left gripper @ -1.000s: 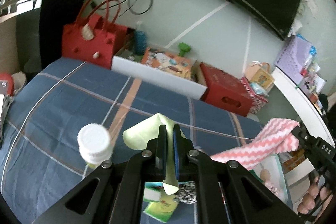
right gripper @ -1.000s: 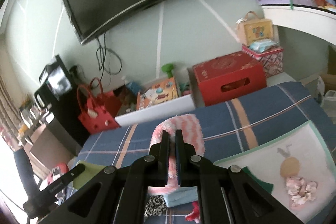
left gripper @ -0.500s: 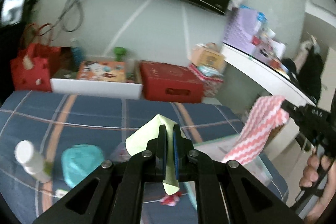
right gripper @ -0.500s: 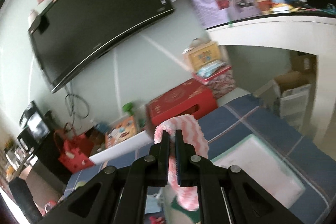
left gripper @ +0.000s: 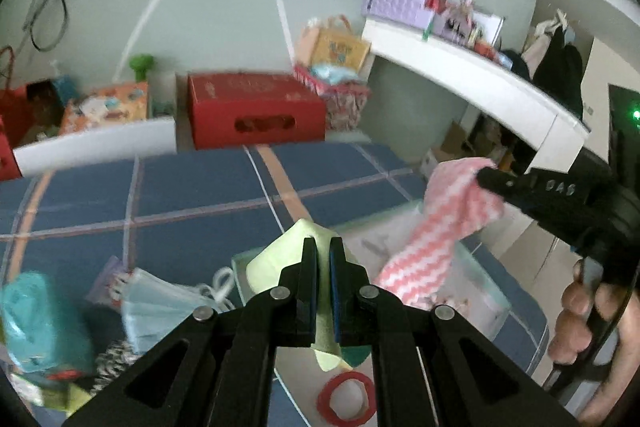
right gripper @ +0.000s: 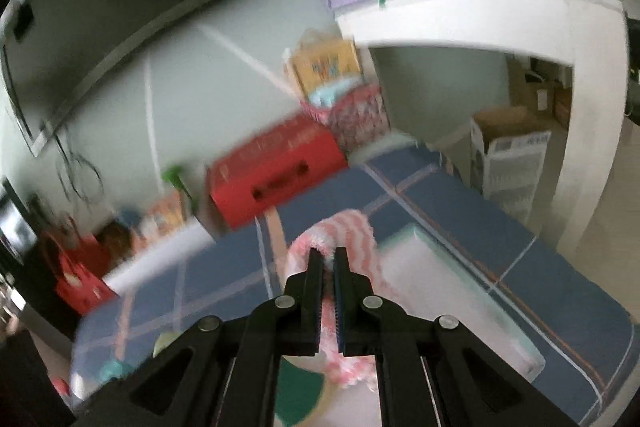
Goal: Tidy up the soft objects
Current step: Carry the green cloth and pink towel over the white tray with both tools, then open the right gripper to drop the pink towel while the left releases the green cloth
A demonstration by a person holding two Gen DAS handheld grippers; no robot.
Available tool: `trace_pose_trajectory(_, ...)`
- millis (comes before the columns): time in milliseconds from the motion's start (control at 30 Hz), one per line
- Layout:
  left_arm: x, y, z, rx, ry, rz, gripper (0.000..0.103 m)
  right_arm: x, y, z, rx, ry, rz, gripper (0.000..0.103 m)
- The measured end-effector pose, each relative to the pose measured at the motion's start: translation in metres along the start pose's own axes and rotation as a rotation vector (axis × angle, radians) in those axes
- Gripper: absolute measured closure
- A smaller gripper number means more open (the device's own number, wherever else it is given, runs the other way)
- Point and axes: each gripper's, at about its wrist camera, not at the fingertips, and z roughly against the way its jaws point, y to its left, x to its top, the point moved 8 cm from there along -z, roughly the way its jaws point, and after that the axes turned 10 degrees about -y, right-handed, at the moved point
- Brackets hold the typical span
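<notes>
My left tongs (left gripper: 323, 247) are clamped tight on a pale green cloth (left gripper: 276, 259), which folds up over the tips and hangs a short tail below them. My right tongs (right gripper: 328, 259) are just as tight on a pink zigzag cloth (right gripper: 352, 231), looped over the tips and trailing down; from the left view the same cloth (left gripper: 432, 239) dangles from the right tongs (left gripper: 486, 177) with my hand (left gripper: 580, 319) on the grip. Both cloths hang above a white tray (left gripper: 486, 301) with a pale green rim lying on the blue checked bed (left gripper: 200, 187). I judge the step in hand to be carrying both cloths to that tray and laying them in it. To do it well I would bring each cloth low enough that its free end touches the tray floor before I let go, so it settles inside the rim instead of draping over the edge. I would keep the two tongs apart so the cloths do not tangle, and release one at a time. The masks (left gripper: 160, 303) and the teal bundle (left gripper: 36, 319) on the bed to the left are near the tray; I should stay clear of them. The red ring (left gripper: 347, 398) lies right below my left tongs, so I would set the green cloth down beside it rather than on it.
</notes>
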Motion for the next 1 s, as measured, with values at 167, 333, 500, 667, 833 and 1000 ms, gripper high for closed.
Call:
trace_pose_trajectory(167,-0.017,-0.002,-0.023,-0.003,0.055,-0.009,0.098,-0.04,-0.009,-0.037,-0.023,0.159,0.014,0.098)
trace_pose_trajectory(333,-0.033,-0.001,-0.042,-0.004,0.11,-0.001,0.098,-0.062,-0.013,-0.052,-0.037,0.237,0.029,0.097)
trace_pose_trajectory(500,-0.048,0.005,-0.052,0.013,0.163,0.012,0.098,-0.082,-0.016,-0.063,-0.056,0.318,0.039,0.097)
trace_pose_trajectory(667,-0.06,0.008,-0.061,0.025,0.204,0.021,0.098,-0.093,-0.015,-0.069,-0.057,0.358,0.049,0.097)
trace_pose_trajectory(833,-0.064,0.011,-0.062,0.033,0.22,0.024,0.098,-0.098,-0.014,-0.071,-0.055,0.374,0.053,0.095)
trace_pose_trajectory(1000,-0.061,0.009,-0.059,0.042,0.232,0.004,0.097,-0.091,-0.013,-0.064,-0.067,0.364,0.063,0.094)
